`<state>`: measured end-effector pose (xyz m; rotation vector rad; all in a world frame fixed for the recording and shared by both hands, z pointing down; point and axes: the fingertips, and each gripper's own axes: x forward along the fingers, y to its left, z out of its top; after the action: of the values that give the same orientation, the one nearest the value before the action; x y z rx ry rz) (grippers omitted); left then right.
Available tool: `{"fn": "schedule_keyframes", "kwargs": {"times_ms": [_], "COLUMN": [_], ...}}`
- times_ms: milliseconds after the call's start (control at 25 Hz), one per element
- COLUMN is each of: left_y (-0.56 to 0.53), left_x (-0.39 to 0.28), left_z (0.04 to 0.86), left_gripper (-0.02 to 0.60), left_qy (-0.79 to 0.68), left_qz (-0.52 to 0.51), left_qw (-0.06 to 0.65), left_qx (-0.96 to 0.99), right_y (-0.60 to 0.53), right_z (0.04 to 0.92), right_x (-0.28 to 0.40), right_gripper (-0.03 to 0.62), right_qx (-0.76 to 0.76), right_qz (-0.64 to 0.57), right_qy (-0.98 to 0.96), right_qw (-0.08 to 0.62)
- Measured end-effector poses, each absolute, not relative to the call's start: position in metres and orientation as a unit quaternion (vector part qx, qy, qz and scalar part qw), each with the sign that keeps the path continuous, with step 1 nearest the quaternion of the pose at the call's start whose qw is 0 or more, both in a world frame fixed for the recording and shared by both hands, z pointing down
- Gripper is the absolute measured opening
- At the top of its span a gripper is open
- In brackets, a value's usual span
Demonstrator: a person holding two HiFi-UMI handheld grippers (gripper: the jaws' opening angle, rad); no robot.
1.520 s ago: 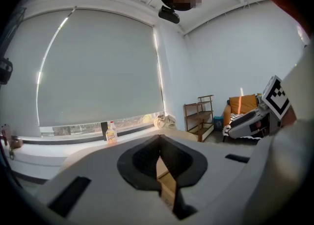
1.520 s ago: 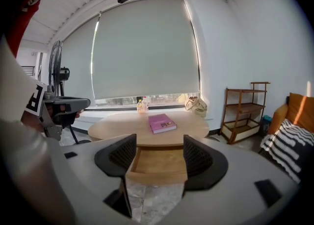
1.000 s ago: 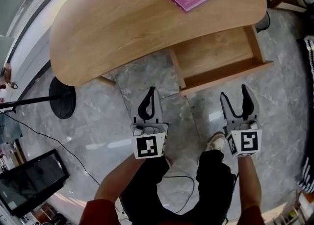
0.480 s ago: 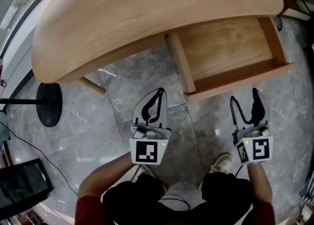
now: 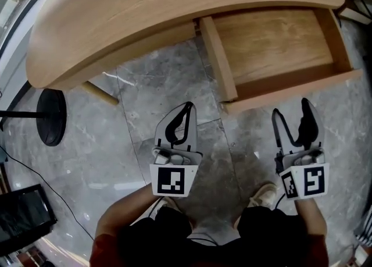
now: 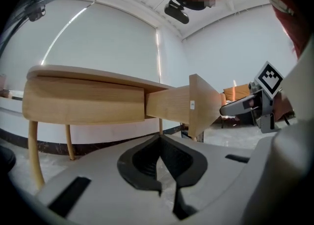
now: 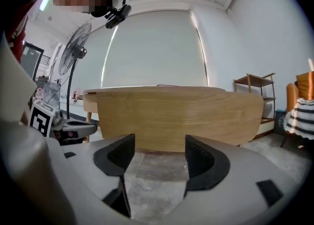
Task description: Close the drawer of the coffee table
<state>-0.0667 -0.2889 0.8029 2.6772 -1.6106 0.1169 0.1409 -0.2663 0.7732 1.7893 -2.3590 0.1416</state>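
Two tools hung low over the grey marble floor before the oval light-wood coffee table and its pulled-out wooden drawer. The left gripper was clenched on nothing. The right gripper had just been spreading its jaws, with nothing between them.

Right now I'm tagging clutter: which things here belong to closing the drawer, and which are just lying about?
For the job:
open drawer
coffee table
left hand-held gripper, jaws together
right hand-held gripper, jaws apart, just opened further, nothing between them

Lying about:
round black stand base
dark screen
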Motion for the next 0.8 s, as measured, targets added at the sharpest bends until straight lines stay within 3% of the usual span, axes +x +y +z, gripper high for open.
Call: {"fn": "schedule_keyframes", "kwargs": {"times_ms": [800], "left_y": [-0.281], "left_x": [-0.059], "left_z": [0.798], "left_gripper": [0.008], "left_qy": [-0.502], "left_qz": [0.018], "left_qw": [0.004], "left_qx": [0.865], "right_y": [-0.285], "right_z": [0.773], "right_x": [0.147], "right_gripper": [0.295], "right_qx": [0.618], "right_qz": [0.032], "right_qy": [-0.782], "right_qw": [0.072]}}
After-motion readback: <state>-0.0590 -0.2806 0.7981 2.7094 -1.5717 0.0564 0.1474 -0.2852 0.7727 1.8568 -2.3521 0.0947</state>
